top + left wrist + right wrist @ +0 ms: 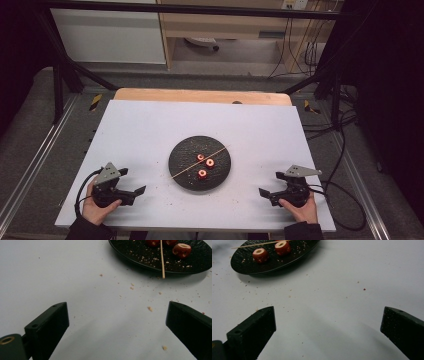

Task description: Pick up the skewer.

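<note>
A round black plate (187,175) lies at the middle of the white table. On it are three red cored fruit pieces (202,173) and a thin wooden skewer (189,167) laid diagonally across. My left gripper (135,192) rests on the table left of the plate, open and holding nothing. My right gripper (265,193) rests right of the plate, open too. In the left gripper view the plate (140,258), the skewer (162,262) and a fruit piece (181,250) lie ahead at the upper right. In the right gripper view the plate (247,267) and two fruit pieces (260,255) lie at the upper left.
Crumbs are scattered on the white table top (150,130) around the plate. A wooden board edge (200,95) runs along the table's far side. Black frame bars and cables (340,150) stand to the sides, and a wooden cabinet stands beyond.
</note>
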The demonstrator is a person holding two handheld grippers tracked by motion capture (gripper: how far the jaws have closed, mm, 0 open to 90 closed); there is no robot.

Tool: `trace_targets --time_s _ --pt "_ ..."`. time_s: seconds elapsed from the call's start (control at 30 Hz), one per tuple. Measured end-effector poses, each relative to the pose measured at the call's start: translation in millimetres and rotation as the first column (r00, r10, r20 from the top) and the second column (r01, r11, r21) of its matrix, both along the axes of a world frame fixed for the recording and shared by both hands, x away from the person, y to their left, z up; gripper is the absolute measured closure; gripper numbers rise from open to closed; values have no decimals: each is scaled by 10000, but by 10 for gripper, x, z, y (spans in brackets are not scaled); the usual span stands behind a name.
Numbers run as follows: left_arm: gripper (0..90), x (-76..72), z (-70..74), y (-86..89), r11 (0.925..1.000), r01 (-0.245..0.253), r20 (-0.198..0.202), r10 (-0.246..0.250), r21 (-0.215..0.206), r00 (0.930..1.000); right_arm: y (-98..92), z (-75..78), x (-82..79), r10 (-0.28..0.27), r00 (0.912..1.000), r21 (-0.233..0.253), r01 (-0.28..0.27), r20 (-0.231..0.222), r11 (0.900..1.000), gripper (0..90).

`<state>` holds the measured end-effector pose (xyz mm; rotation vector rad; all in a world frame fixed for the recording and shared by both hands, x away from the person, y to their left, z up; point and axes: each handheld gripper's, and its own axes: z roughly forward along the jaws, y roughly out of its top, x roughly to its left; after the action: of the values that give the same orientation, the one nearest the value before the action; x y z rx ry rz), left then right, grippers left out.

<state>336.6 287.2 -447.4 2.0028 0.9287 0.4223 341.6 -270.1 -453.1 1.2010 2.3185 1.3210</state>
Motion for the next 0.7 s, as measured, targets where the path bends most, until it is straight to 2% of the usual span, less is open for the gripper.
trace_targets --time_s 0.3,0.37,0.5,0.7 --pt "44 -3 45 -58 10000 -36 38 35 25 10000 1 5 8 38 10000 -18 -38 -52 10000 9" --pt "44 -4 57 -79 9999 9 52 -9 168 10000 1 4 13 57 10000 -15 -57 -11 10000 9" --pt "44 -3 88 -123 9999 66 -16 -66 157 10000 1 8 13 54 10000 -17 -55 -73 10000 8" --pt "44 2 140 -219 9990 252 -136 -247 358 9996 -2 27 8 92 10000 -24 -92 -27 10000 8"
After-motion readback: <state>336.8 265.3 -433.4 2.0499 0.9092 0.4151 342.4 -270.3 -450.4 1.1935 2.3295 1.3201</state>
